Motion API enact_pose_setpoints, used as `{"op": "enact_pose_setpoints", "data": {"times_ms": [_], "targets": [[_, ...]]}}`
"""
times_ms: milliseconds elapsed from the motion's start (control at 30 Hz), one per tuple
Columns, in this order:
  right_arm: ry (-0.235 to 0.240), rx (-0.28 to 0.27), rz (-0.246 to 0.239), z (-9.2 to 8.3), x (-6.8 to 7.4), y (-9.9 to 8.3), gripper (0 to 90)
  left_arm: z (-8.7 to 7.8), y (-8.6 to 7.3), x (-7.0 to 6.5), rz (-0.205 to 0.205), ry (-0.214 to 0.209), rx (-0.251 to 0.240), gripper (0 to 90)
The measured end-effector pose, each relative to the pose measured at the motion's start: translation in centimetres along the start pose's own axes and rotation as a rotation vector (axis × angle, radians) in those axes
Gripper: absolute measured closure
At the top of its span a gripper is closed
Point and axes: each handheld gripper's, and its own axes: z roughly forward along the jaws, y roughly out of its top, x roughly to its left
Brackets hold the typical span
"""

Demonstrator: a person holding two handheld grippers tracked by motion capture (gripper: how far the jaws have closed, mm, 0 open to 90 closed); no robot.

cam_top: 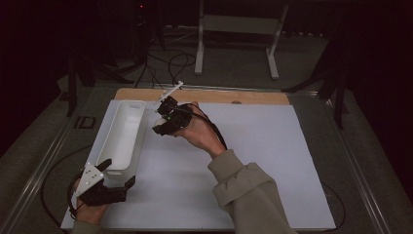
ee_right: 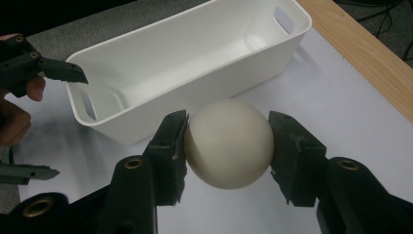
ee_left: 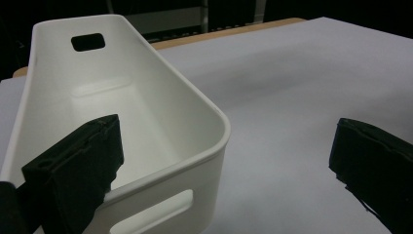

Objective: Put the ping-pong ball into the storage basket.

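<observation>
cream-white and smooth, the ball (ee_right: 229, 144) sits pinched between the jaws of my right gripper (ee_right: 228, 146), held above the pale sheet (cam_top: 253, 161) just right of the white tub (cam_top: 122, 134). my left gripper (cam_top: 115, 175) waits at the tub's near end with its jaws spread wide, one over the rim and one out over the sheet, gripping nothing.

the risk i see is the ball itself: it is round and slick, and the pads touch it only at its two sides, so a tilt of my wrist or a loosened squeeze could let it squirt out and roll off across the sheet. letting go too high over the tub could make it bounce back out.

the tub's near-side wall stands between the ball and the inside, so i'd have to clear the rim. the tub looks empty. a thin white stick (cam_top: 170, 91) lies at the far wooden edge, out of the way.
</observation>
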Motion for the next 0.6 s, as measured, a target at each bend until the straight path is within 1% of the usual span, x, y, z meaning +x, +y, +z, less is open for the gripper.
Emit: {"op": "enact_pose_setpoints", "data": {"times_ms": [600], "targets": [[0.005,-0.01,0.009,0.82,0.6,0.72,50.6,-0.01,0.0,0.02,-0.005,-0.003,-0.003,0.0]]}}
